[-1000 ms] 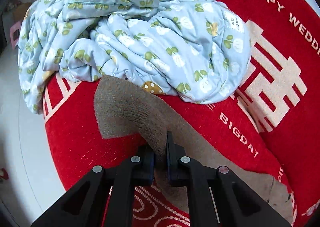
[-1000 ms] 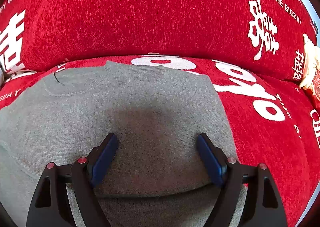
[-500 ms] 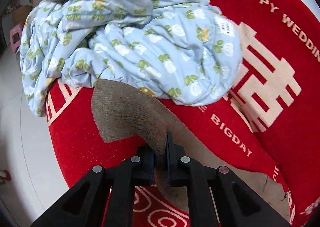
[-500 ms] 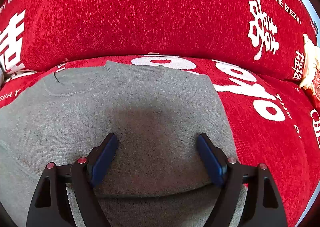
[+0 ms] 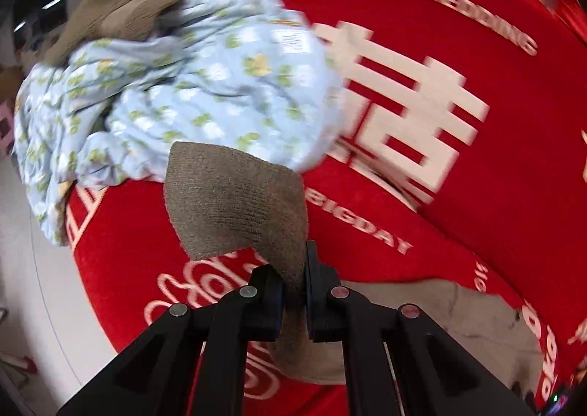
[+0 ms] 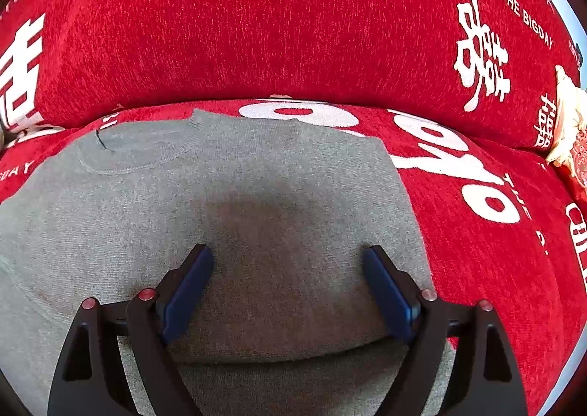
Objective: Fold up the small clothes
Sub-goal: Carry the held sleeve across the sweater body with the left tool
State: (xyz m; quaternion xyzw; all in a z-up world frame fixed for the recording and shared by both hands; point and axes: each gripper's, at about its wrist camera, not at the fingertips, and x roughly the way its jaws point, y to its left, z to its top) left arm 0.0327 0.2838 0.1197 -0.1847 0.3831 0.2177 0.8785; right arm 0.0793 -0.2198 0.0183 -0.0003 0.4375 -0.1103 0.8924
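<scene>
A grey knitted sweater (image 6: pixel 234 218) lies flat on the red sofa seat (image 6: pixel 495 269), its neckline toward the backrest. My right gripper (image 6: pixel 288 262) stands open just above the sweater's middle, blue pads wide apart, nothing pinched. In the left wrist view my left gripper (image 5: pixel 293 269) is shut on the sweater's sleeve (image 5: pixel 238 203), which is lifted off the seat; its cuff end sticks up and folds over in front of the jaws. The rest of the sweater (image 5: pixel 422 320) lies lower right.
A crumpled light-blue printed garment (image 5: pixel 190 93) and a brown knit (image 5: pixel 117 16) are heaped on the sofa behind the sleeve. The red backrest (image 6: pixel 256 30) with white lettering rises beyond. White floor (image 5: pixel 29 269) lies to the left. A cream cloth thing (image 6: pixel 568 122) sits at the right.
My left gripper has lifted and carried the sleeve toward the sweater's body; the sleeve now hangs free off the seat. The blue heap has slid up and left in view. The right gripper stayed still.
</scene>
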